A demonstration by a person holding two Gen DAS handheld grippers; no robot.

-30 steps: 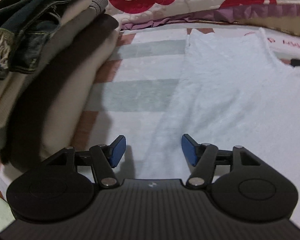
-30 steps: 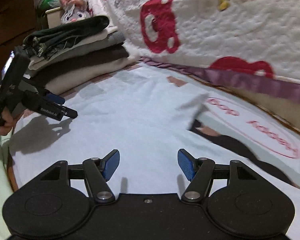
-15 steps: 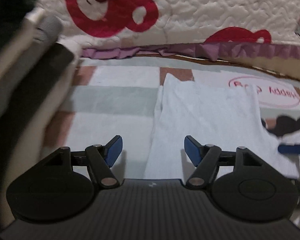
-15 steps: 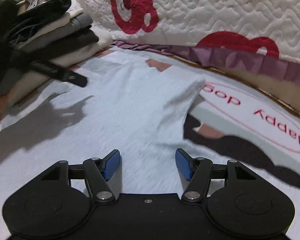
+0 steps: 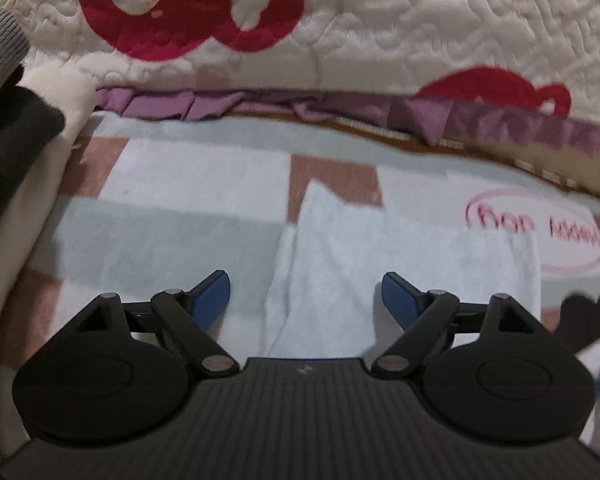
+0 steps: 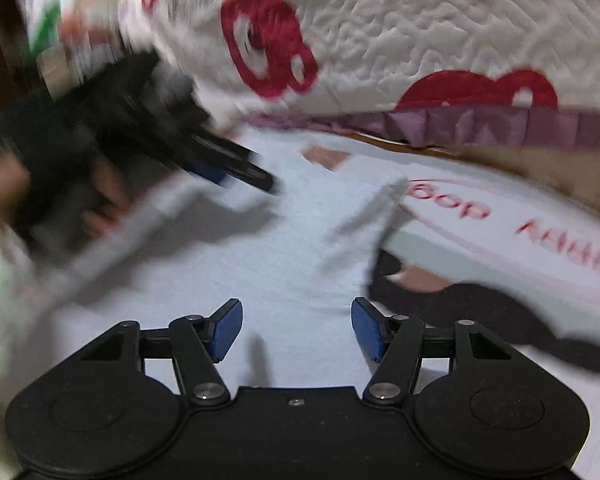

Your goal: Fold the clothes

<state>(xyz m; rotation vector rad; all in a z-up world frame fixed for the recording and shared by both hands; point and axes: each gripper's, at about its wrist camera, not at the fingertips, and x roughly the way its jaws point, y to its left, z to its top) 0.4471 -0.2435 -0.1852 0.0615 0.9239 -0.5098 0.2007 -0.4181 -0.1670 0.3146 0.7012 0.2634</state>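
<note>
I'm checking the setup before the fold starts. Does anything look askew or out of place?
Nothing looks damaged or spilled. The white garment lies flat on the patchwork sheet, its left edge slightly doubled over. The left gripper, whose jaws have just been opening, and the right gripper are both open and empty.

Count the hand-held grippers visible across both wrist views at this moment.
2. The left hand-held gripper, jaws open, over the white garment's left edge; it shows blurred upper left in the right view. The right hand-held gripper, open, over the garment's middle.
</note>
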